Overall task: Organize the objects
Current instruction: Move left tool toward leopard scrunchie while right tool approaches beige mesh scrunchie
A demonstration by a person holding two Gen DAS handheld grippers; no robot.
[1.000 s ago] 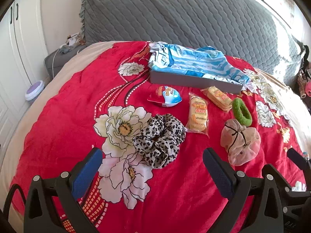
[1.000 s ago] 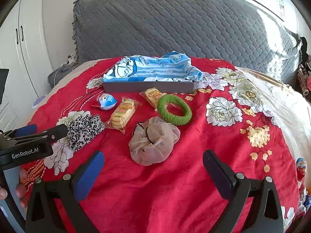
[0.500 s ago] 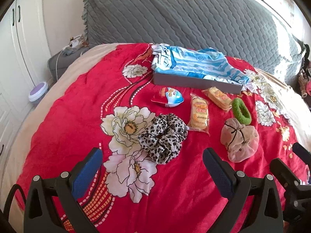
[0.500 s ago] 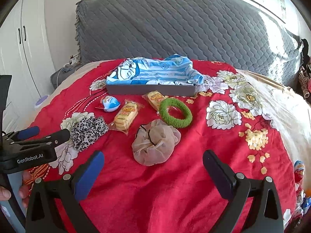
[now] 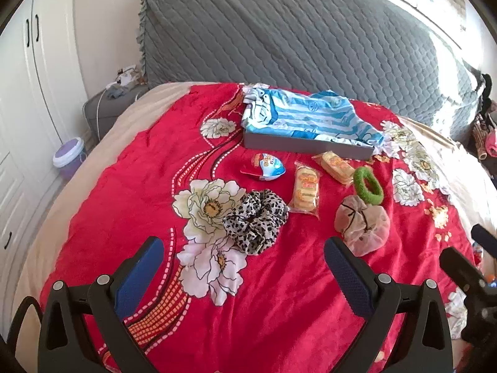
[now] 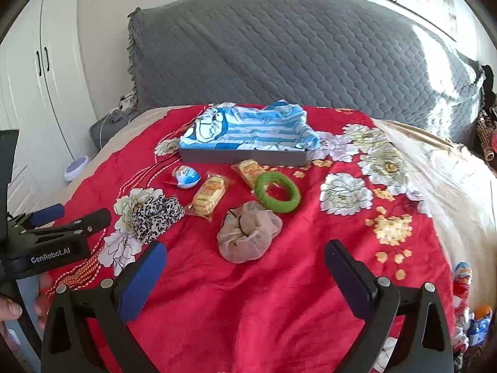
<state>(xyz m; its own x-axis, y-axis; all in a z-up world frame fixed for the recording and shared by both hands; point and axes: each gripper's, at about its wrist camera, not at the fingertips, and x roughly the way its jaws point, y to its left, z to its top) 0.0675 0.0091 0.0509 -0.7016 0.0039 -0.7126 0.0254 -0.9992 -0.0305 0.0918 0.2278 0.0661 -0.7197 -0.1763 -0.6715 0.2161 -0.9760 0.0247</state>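
two open claws over a bed of small things

both claws hang above the near part of the bed (image 5: 124, 186), which is covered by a red blanket (image 6: 248, 295) with big white flowers. the left claw (image 5: 243, 267) has its blue-padded fingers (image 5: 139, 273) spread wide and holds nothing; the right claw (image 6: 245, 267) is spread just as wide, also with nothing between its fingers.

the things to sort lie in a loose cluster on the blanket, apart from both claws. a leopard-print scrunchie (image 5: 256, 222) rests at the edge of a printed flower, nearest the left claw. a beige sheer scrunchie (image 6: 248, 236) sits nearest the right claw, and a green ring scrunchie (image 6: 277, 192) lies just behind it, close to touching (the gap is hard to judge). between the two fabric scrunchies is a wrapped snack cake (image 6: 209, 197), with a second wrapped snack cake (image 6: 248, 169) further back, its end beside the green ring. a blue and white egg-shaped toy pack (image 5: 268, 168) lies left of the cakes.

behind them all stands a shallow grey tray (image 6: 242, 157), with a blue-striped cartoon garment (image 6: 248, 129) heaped in it and spilling over its right end. a grey quilted headboard (image 5: 295, 37) rises at the back.
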